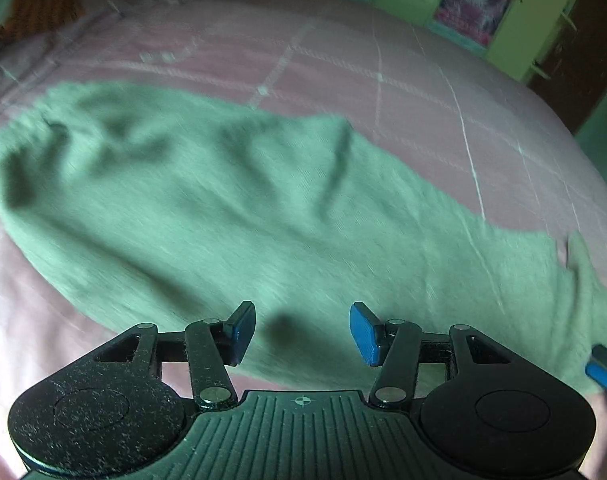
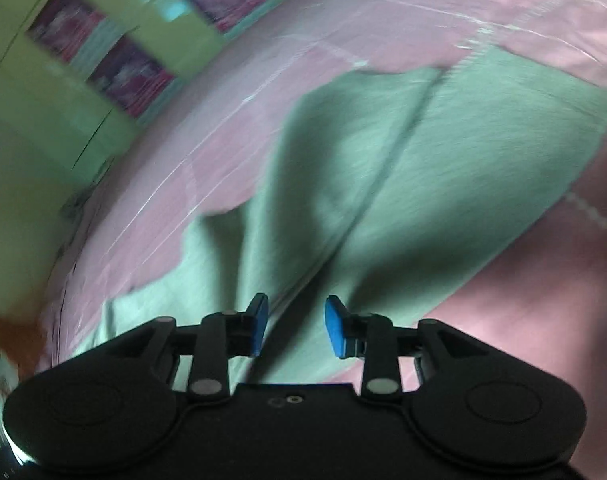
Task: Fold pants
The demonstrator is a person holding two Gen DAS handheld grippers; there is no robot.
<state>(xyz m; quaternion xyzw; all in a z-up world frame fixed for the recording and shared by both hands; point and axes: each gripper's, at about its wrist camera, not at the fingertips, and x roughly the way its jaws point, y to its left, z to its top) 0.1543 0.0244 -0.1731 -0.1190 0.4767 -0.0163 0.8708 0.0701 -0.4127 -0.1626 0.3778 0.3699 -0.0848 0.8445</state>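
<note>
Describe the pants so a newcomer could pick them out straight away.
Start from the pink bedspread with thin white lines that fills the view. The pants lie flat and wrinkled across it, the only mint-green cloth there, long and tapering, just ahead of both open grippers.

Left gripper (image 1: 302, 334) fingers apart, empty, angled down. Right gripper (image 2: 297, 326) fingers apart, empty.

Green pants (image 1: 231, 200) on pink bed (image 1: 383, 80)

Green pants (image 1: 223, 208) sprawl across the pink bedspread (image 1: 383, 60); far half bare.
</note>
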